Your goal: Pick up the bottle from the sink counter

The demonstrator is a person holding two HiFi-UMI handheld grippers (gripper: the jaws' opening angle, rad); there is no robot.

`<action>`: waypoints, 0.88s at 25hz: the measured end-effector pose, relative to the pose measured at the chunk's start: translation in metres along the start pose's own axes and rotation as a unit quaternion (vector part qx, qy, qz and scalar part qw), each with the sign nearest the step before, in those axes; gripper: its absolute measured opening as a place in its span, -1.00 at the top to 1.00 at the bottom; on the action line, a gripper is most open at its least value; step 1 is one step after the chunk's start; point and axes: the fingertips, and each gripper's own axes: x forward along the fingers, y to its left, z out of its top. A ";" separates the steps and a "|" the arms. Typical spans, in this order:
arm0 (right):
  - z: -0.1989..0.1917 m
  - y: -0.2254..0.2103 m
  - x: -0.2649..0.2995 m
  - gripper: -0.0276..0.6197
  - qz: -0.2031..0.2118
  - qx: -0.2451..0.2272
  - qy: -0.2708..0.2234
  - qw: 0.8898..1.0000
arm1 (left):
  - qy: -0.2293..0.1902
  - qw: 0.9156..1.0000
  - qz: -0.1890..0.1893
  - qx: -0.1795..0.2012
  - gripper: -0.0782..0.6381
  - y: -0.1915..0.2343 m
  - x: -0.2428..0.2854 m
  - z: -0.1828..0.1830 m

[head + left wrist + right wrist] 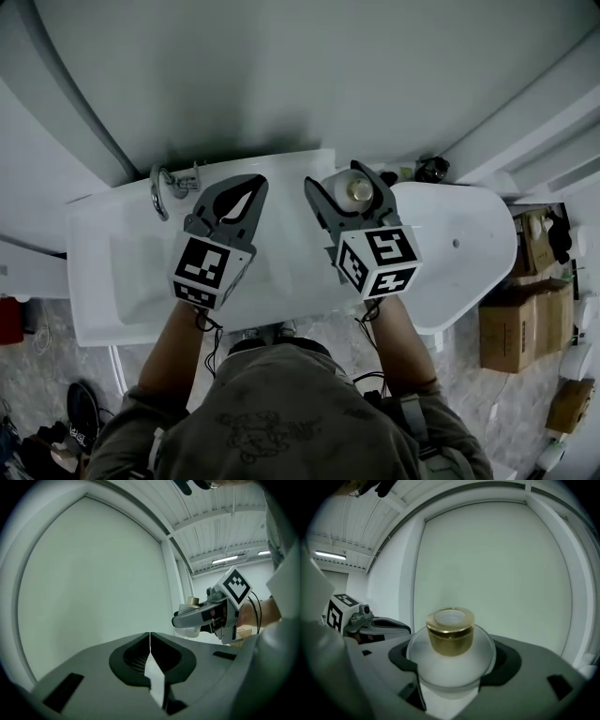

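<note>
A frosted white round bottle (451,658) with a gold cap (450,632) sits between the jaws of my right gripper (452,667), which is shut on its body. From the head view the bottle (356,190) shows cap-up in the right gripper (345,186), over the back of the white sink counter (450,244). My left gripper (255,183) hovers beside it over the basin, shut and holding nothing; its jaws meet in the left gripper view (150,637). That view also shows the right gripper (194,617) with the bottle (191,631).
A chrome faucet (165,187) stands at the basin's (122,272) back left. A small dark object (432,169) rests by the wall at the counter's back right. Cardboard boxes (514,323) stand on the floor to the right, and a red object (9,319) to the left.
</note>
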 end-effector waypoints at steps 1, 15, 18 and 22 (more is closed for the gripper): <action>0.005 0.003 -0.005 -0.09 0.002 -0.002 -0.006 1.000 | -0.002 1.000 -0.001 0.002 0.73 -0.001 -0.003 0.004; 0.019 0.033 -0.063 -0.09 0.025 -0.029 -0.017 0.999 | -0.029 0.999 -0.011 0.006 0.73 -0.019 -0.046 0.030; 0.014 0.035 -0.069 -0.09 0.032 -0.031 -0.016 0.999 | -0.028 1.000 -0.015 0.002 0.73 -0.026 -0.053 0.029; 0.004 0.040 -0.078 -0.09 0.035 -0.026 -0.006 0.999 | -0.016 1.000 -0.020 0.004 0.73 -0.038 -0.059 0.018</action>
